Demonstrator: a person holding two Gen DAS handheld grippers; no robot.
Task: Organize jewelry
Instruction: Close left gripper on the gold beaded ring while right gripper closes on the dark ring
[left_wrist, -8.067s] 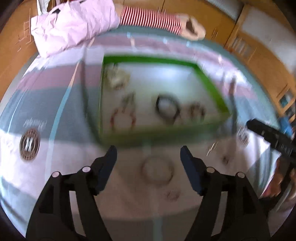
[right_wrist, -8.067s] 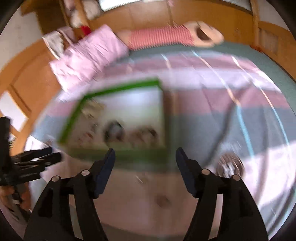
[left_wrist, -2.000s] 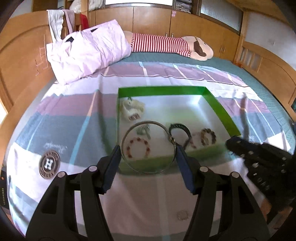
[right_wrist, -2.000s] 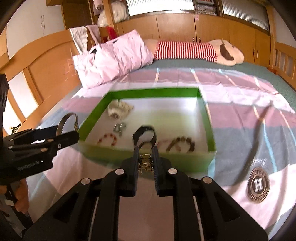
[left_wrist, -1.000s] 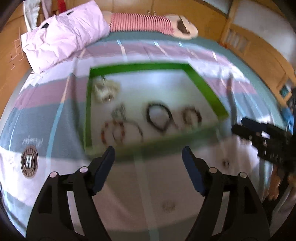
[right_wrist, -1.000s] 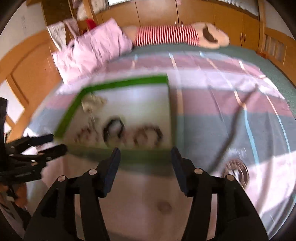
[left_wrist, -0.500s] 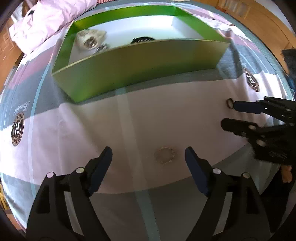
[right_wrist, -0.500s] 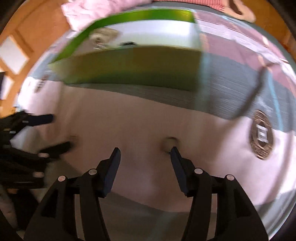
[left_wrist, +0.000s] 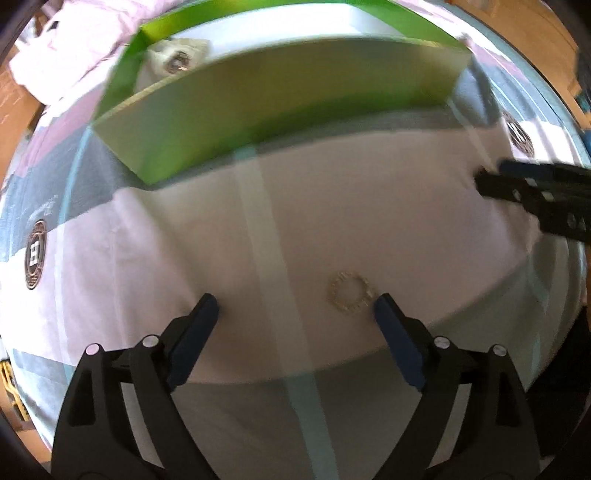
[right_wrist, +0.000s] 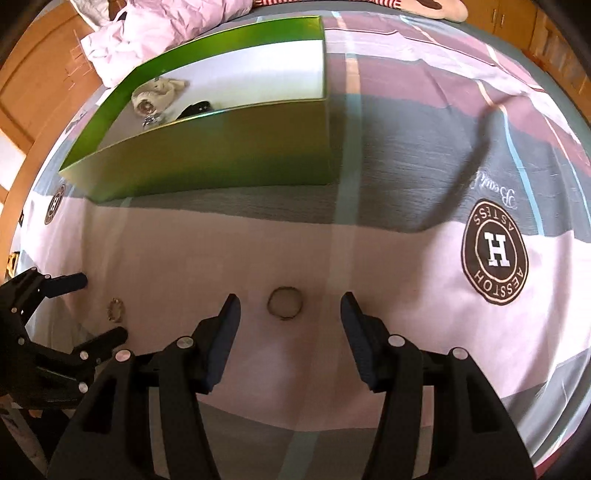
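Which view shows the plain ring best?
The right wrist view: the plain ring lies sharp on the sheet, centred just ahead of the open right gripper. The left wrist view does not show it; there only the beaded ring is seen.

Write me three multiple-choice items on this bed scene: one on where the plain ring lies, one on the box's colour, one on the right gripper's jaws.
1. The plain ring lies:
A. in the box
B. on the sheet between the right gripper's jaws
C. on the pillow

2. The box is:
A. green
B. red
C. black

3. The right gripper's jaws are:
A. shut on the ring
B. open, clear of the ring
C. gripping the box wall

Answers:
1 B, the ring rests on the bedsheet with a jaw on each side.
2 A, its outer walls are green.
3 B, gaps show on both sides of the ring.
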